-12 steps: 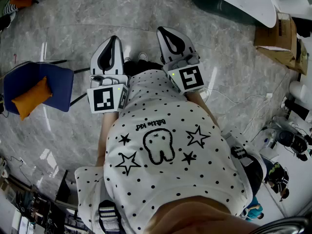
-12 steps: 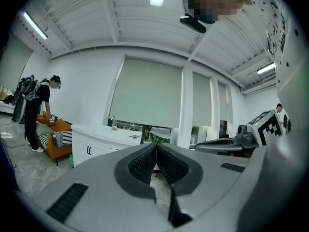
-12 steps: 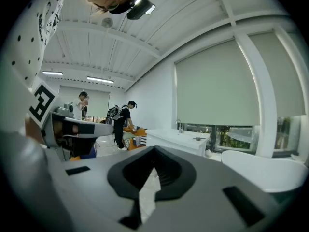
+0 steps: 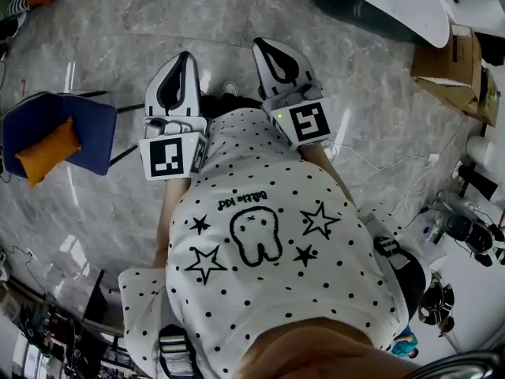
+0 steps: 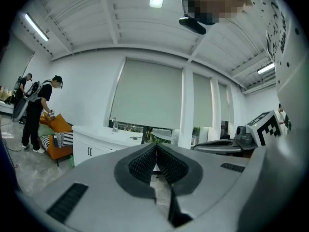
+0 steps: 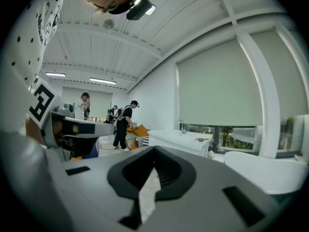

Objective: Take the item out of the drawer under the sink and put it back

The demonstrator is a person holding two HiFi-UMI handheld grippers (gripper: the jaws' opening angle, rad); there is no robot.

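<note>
Head view. Left gripper and right gripper held side by side at upper centre, close against a white dotted shirt, both over grey marble floor. Marker cubes facing up, one on each (left, right). Blue chair with orange cushion at left edge. Cardboard box at upper right. No sink or drawer within this frame.

Left gripper view. Left gripper closed: ribbed pads meeting at the tips, nothing between them. White sink cabinet at lower left of centre, well apart from the jaws, faucet upright on its top, dark handles on its front. Item not to be made out; whether any drawer stands open cannot be told. Person in dark clothes at far left. Right gripper at right edge, level with this one.

Right gripper view. Right gripper likewise closed and empty, only pale floor showing through the slit below the pads. Same sink cabinet just above the jaws in the frame, far off across the room. White rounded tub at lower right. Two bystanders at centre left. Left gripper at left edge.
</note>
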